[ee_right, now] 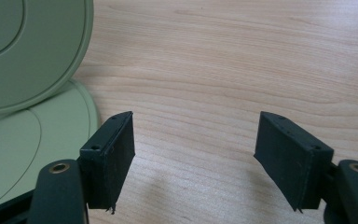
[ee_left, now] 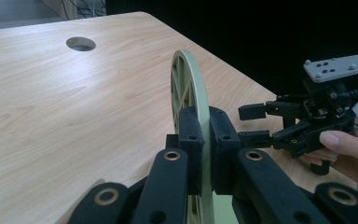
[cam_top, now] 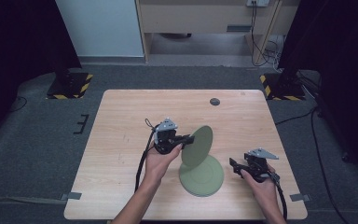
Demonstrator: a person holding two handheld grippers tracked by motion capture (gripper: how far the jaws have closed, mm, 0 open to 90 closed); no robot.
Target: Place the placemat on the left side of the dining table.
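**Upper plate lifted on edge by left gripper; right gripper idle**

The wooden bench (cam_top: pixel 121 140) carries two green plates near its front middle. The lower plate (cam_top: pixel 205 179) lies flat on the bench with nothing on it. The upper plate (cam_top: pixel 198 145) stands tilted on edge above it, its bottom rim just over the lower plate's far side; whether the two touch cannot be told. A round cable hole (cam_top: pixel 215 101) sits near the bench's far edge.

The left gripper (cam_top: pixel 186 139) points right, its jaws clamped tight on the upper plate's rim (ee_left: pixel 200 140). The right gripper (cam_top: pixel 234 164) rests low beside the lower plate, pointing left, its jaws standing apart with nothing between them (ee_right: pixel 193 154).
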